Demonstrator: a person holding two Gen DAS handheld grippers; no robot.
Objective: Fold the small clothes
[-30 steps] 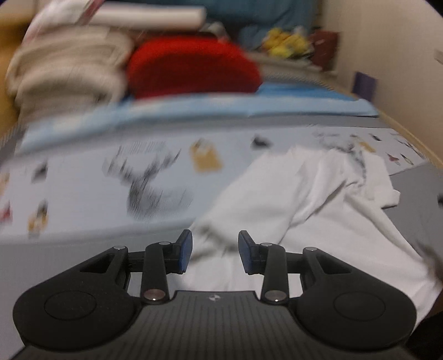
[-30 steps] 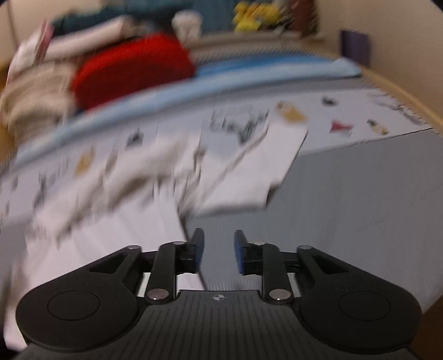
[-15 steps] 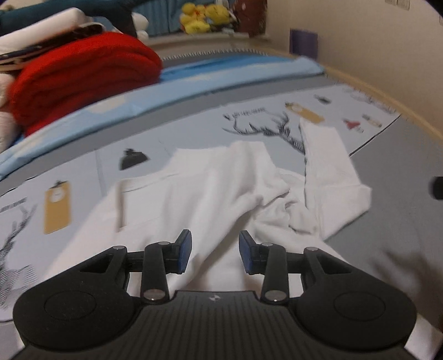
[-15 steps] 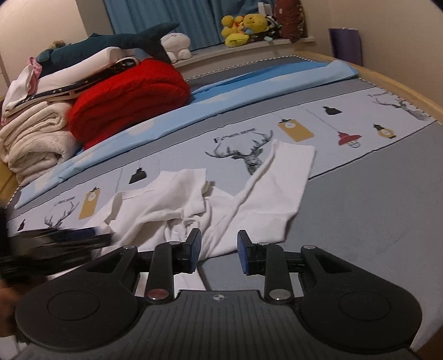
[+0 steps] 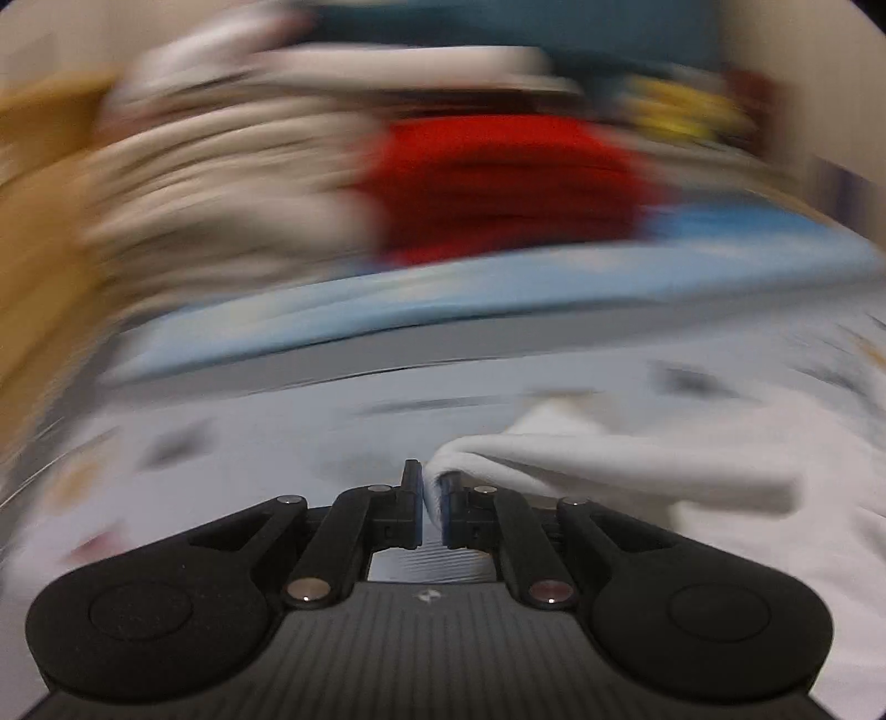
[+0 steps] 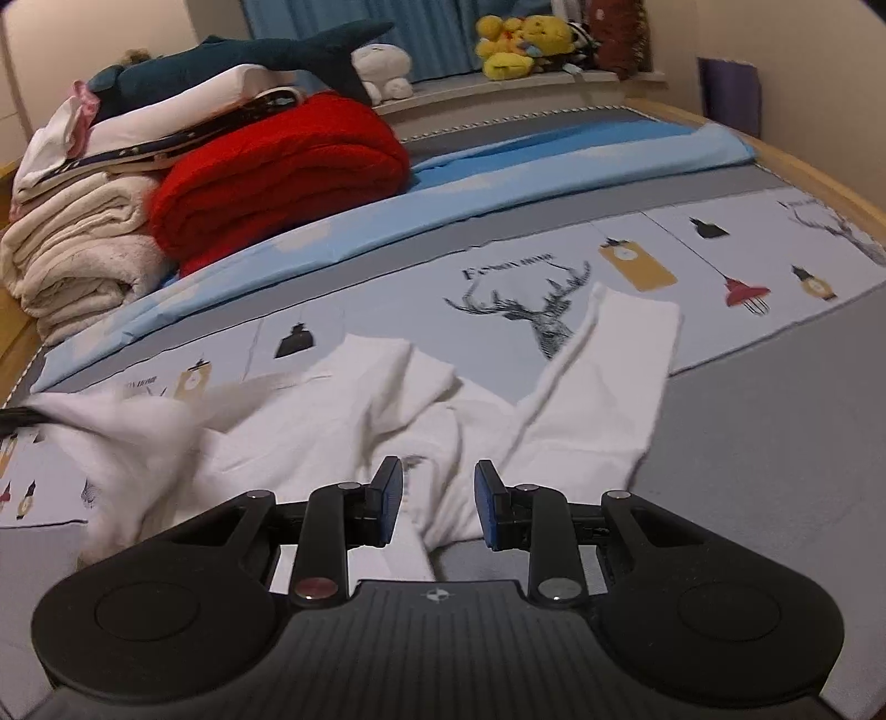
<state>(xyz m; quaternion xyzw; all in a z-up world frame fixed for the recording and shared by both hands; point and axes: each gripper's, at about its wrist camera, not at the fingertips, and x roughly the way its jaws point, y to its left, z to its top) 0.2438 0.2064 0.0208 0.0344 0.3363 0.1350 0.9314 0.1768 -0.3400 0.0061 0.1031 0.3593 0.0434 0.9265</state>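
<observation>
A crumpled white shirt (image 6: 343, 421) lies on the printed bedspread (image 6: 747, 260), one sleeve stretched toward the deer print. My right gripper (image 6: 434, 501) is open, low over the shirt's near edge, holding nothing. In the blurred left wrist view my left gripper (image 5: 432, 498) is shut on an edge of the white shirt (image 5: 637, 465), which drapes off to the right. In the right wrist view that held corner (image 6: 111, 421) shows lifted and blurred at the left.
A folded red blanket (image 6: 277, 171) and a stack of cream towels (image 6: 77, 249) sit at the back left, with plush toys (image 6: 515, 47) on the ledge behind. A wooden bed frame edge (image 6: 819, 177) runs along the right.
My left gripper has closed on the shirt's edge and swung left, lifting that corner. My right gripper has moved closer over the shirt and stays open.
</observation>
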